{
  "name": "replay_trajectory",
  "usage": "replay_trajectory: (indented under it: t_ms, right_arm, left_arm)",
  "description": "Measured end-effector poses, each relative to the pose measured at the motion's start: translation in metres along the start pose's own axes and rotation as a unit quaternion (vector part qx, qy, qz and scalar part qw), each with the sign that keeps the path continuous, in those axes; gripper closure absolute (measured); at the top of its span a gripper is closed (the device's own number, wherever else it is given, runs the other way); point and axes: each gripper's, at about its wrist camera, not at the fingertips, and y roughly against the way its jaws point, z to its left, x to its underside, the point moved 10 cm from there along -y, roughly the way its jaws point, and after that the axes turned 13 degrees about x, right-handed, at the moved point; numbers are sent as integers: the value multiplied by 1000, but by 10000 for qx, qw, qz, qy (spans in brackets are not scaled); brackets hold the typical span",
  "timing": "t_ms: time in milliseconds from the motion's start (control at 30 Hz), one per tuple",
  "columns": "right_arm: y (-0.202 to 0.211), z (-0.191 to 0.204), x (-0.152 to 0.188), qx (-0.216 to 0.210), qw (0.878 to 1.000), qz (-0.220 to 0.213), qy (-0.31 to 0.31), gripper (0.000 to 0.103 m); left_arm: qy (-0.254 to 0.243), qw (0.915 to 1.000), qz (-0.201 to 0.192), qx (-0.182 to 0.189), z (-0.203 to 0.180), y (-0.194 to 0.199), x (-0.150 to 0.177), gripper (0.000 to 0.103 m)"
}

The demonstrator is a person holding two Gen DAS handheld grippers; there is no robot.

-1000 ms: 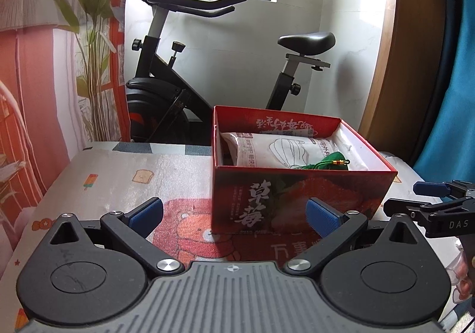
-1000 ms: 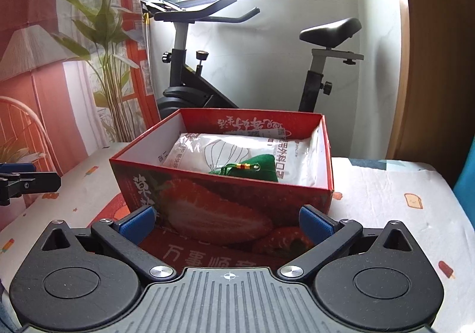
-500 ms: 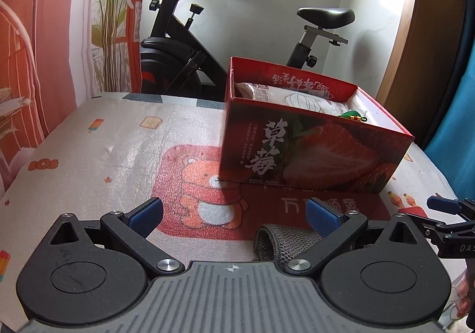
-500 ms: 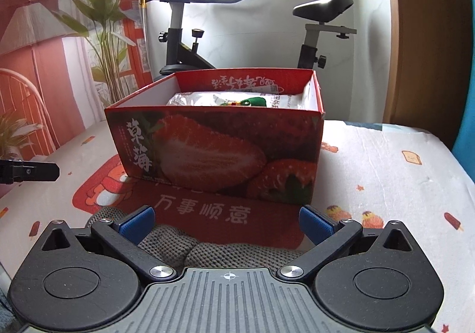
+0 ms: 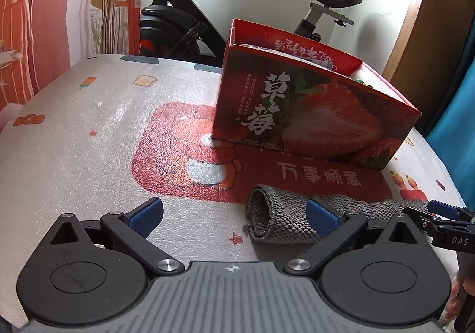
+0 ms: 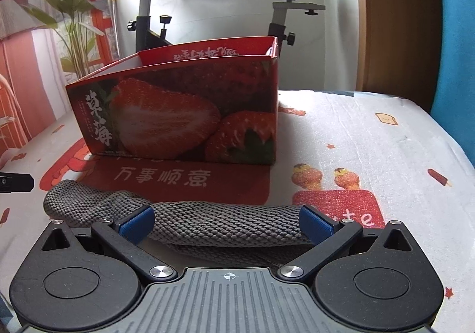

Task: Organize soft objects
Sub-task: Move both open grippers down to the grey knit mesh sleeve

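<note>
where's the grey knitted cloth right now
The grey knitted cloth lies on the printed mat just in front of the strawberry box, between the right gripper's open fingers.

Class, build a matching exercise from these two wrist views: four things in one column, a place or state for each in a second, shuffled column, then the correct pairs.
Things
1. grey knitted cloth
2. strawberry box
3. exercise bike
4. right gripper

Places or states
A. stands on the floor behind the table
B. open, fingers either side of the cloth
C. lies rolled on the mat in front of the box
D. stands open-topped on the red patch of the mat

Pairs: 1-C, 2-D, 3-A, 4-B
</note>
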Motion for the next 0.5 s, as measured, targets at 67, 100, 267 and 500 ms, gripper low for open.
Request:
replay_trajectory:
  t_ms: [67,100,267,500]
  right_arm:
    - [-2,-5,-1,42,10000,-35,-78,0]
    - [-3,-7,-3,67,9999,-52,-113,0]
    - [-9,-19,-6,127,9994,-90,-299,0]
    - [-28,-26,11,302,9985,219,-403,9]
  left_arm:
    - [31,10000,38,12,0,-4,1,0]
    - [52,10000,62,23,0,-6,2,0]
    - [82,9999,108,101,-3,-16,2,0]
    - [15,9994,196,268,-17,-37,0,1]
